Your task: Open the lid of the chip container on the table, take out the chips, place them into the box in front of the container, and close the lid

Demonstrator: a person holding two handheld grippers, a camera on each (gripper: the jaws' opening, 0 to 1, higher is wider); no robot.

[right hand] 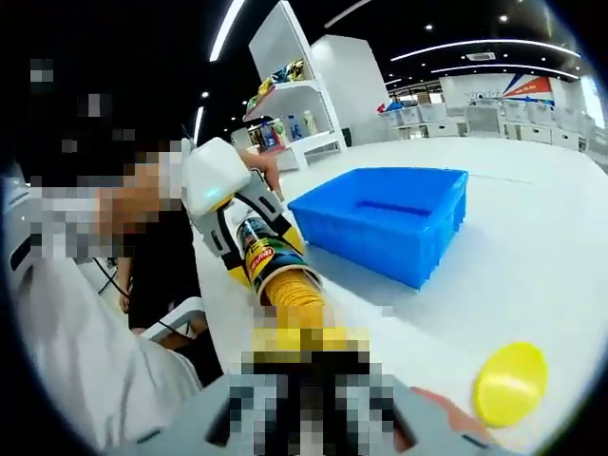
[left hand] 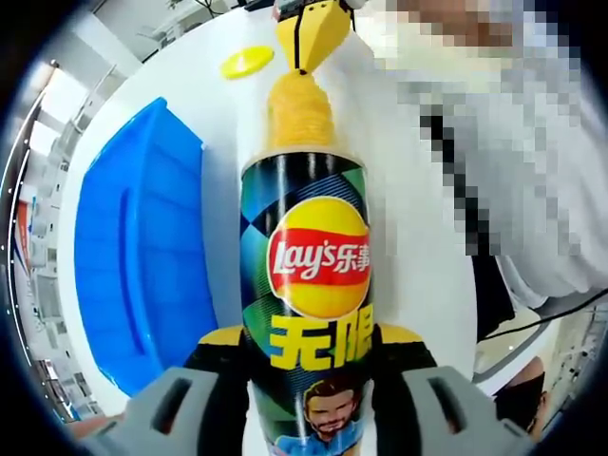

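Left tongs (left hand: 309,380) clamping tall green-black chip canister (left hand: 306,294); right tongs (right hand: 306,340) pinching yellow chip stack (left hand: 300,114); round yellow plastic lid (right hand: 510,383) lying on white surface (right hand: 532,247) near blue plastic box (right hand: 389,220).

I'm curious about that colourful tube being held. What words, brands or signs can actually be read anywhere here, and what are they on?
"Lay's" followed by the Chinese characters "乐事": red and yellow logo on the chip container, left gripper view.
"无限": large yellow characters below that logo.
Same container's label in the right gripper view: too small to read.
Red and blue wall sign far back: blurred, unreadable.
Blue box and yellow lid: no text visible.
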